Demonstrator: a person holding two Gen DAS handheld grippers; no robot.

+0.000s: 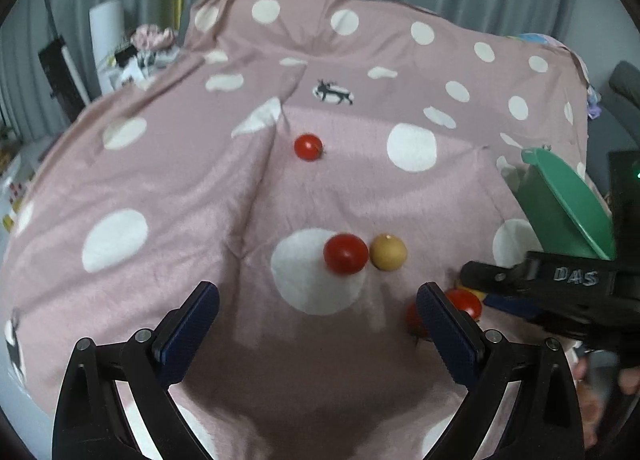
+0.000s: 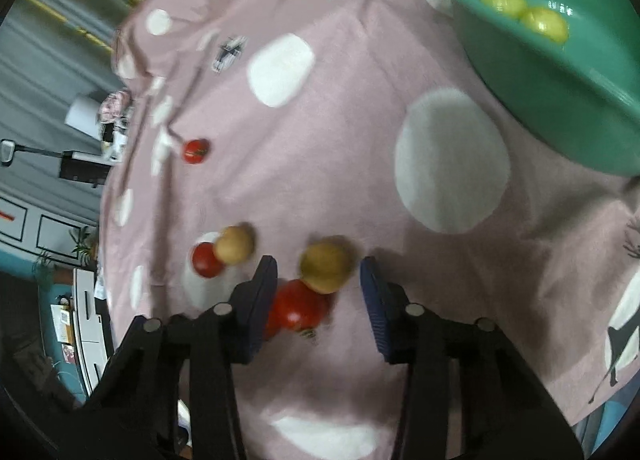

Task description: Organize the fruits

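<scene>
Left wrist view: your left gripper (image 1: 318, 314) is held low over the pink polka-dot cloth (image 1: 192, 187), its fingers spread wide with nothing between them. The pads (image 1: 192, 324) are dark blue and ribbed. Just ahead, a glossy red tomato (image 1: 345, 254) touches a matte tan round fruit (image 1: 388, 252), both partly on a white dot. A smaller tomato (image 1: 308, 146) sits well apart, farther up the cloth. Your right gripper (image 1: 476, 288) enters from the right, low over another tomato (image 1: 464, 302). The green bowl (image 1: 568, 199) stands at the right edge.

Right wrist view: your right gripper (image 2: 318, 296) is tilted down at the cloth, its fingers spread around a large smooth tomato (image 2: 296, 310) and a tan fruit (image 2: 325, 267) touching it. I cannot tell whether either pad makes contact. The smooth plastic bowl (image 2: 520, 59) at upper right contains two yellow-green fruits (image 2: 524, 13). The frame is motion-blurred.
</scene>
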